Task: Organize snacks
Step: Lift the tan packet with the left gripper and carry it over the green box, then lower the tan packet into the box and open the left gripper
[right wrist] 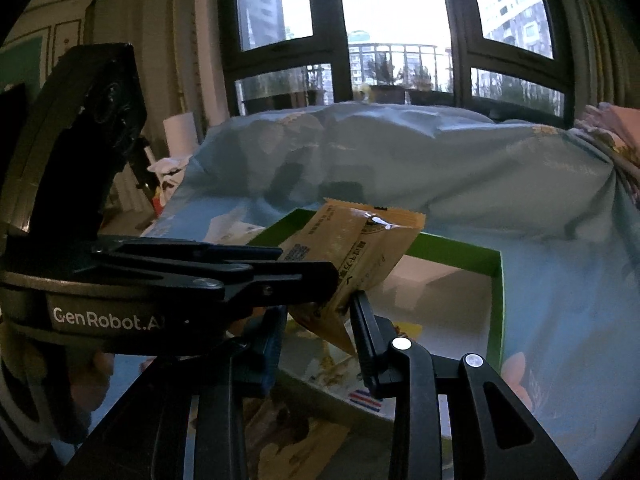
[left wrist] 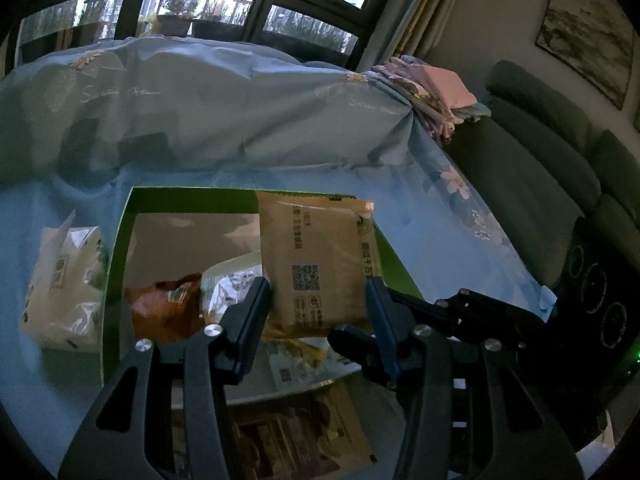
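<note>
Dim room, big windows at the back with apartment blocks outside, and a blue floral sheet draped over the surface and a lumpy pile behind it. Grey sofa off to the right, with folded clothes at the sheet's corner.

On the sheet sits a green box, open top, pale floor inside. An orange snack and a silvery pack lie in its near part. A white pack sits outside the box to its left. Nearer the camera there's a white flat pack and a brown pack, partly hidden behind the gripper arms.

The main thing is the tan pack, with a QR code and printed text, held up over the box's right side. Both grippers are on it. The left gripper has its two fingers clamped on the pack's side edges, pack standing upright between them. The right gripper comes in from the right and pinches the pack's lower corner; in its own view the pack tilts up and away above the box, with the left gripper's fingers crossing in from the left.
</note>
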Tool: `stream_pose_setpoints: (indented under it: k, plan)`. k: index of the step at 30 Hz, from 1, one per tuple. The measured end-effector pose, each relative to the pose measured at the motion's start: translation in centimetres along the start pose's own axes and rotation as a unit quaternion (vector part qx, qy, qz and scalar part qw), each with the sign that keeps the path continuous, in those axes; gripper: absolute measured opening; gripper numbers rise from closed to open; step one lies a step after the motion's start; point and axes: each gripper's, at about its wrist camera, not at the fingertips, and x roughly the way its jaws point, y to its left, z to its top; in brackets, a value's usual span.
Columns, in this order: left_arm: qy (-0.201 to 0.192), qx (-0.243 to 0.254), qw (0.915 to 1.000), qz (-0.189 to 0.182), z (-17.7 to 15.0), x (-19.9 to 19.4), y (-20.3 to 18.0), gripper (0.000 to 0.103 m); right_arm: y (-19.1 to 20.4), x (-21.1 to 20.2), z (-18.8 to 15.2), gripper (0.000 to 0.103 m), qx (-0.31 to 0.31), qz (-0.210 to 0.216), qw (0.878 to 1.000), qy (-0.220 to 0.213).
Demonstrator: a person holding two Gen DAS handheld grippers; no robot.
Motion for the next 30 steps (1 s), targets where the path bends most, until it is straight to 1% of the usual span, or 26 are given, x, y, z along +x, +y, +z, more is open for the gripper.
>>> stream_pose_setpoints:
  k: [6,15,30]
  plan:
    - [0.001,-0.01,0.9999,-0.007,0.2,1.2,0.8,0.05,-0.9,1.1,-0.1,0.034,0.001,-0.006,1.0,0.008]
    - [0.007,-0.02,0.9998,-0.007,0.2,2.3,1.3,0.05,-1.7,2.6,-0.1,0.034,0.004,-0.008,1.0,0.02]
    - [0.012,-0.032,0.9994,-0.006,0.1,3.3,2.2,0.049,-1.7,4.1,0.0,0.034,0.004,-0.012,0.999,0.038]
